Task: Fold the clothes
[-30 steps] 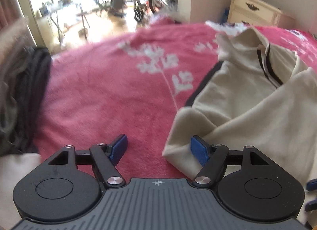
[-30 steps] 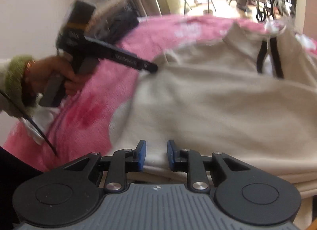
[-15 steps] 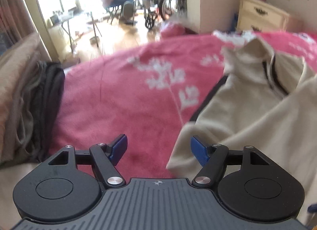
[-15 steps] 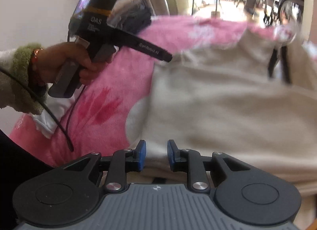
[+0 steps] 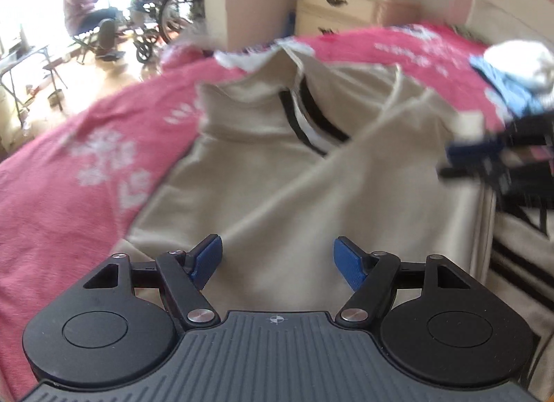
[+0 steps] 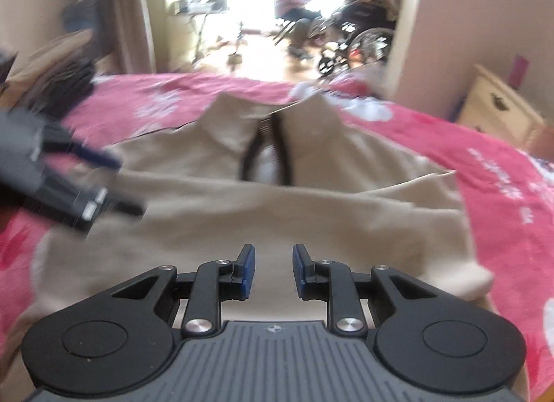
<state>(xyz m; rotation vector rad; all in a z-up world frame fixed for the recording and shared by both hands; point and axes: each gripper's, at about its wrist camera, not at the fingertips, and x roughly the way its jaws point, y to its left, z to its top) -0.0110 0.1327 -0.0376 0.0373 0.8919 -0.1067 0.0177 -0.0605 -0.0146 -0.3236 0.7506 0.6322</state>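
While flat, sweater (image 6: 270, 201) points collar away.

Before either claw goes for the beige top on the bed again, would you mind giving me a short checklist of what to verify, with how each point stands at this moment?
1. Left claw open and empty: ok, blue pads wide apart, only fabric beyond them.
2. Right claw free of cloth: ok, a gap shows between its pads.
3. Beige top lies on the pink blanket: ok.
4. Collar with the dark zip facing up: ok.
5. Sleeve folded across the body: ok.
6. Top flat enough for the next fold: cannot tell, both views are blurred.
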